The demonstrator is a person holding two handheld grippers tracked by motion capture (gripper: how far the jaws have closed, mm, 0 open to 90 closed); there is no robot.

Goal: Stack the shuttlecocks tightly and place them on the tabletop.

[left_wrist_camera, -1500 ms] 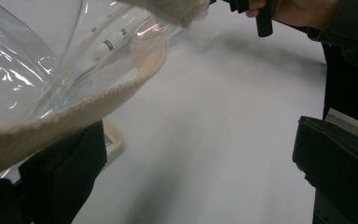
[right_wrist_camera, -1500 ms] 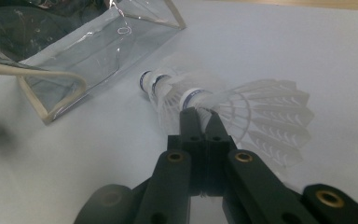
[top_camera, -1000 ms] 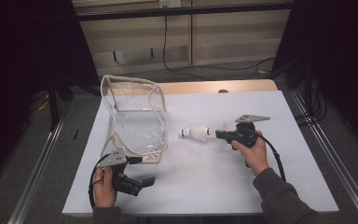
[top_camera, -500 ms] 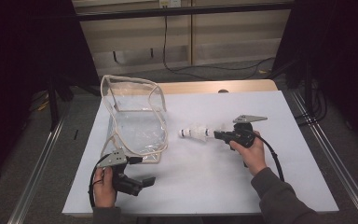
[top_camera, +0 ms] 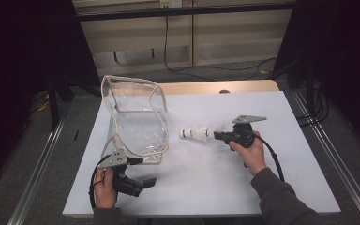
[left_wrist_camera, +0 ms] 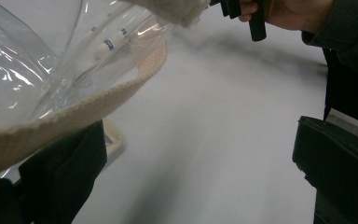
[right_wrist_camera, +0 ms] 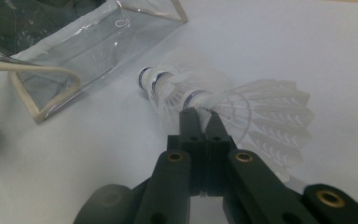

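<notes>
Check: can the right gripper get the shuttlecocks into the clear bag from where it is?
Probably yes: right gripper grips the shuttlecocks, bare table lies between them and the clear bag, though its opening's facing is unclear.

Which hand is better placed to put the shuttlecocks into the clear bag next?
The right. The right gripper is already shut on the nested shuttlecocks, which point toward the clear bag. The left gripper sits by the bag's near rim, jaws apart, suited to steadying it.
</notes>
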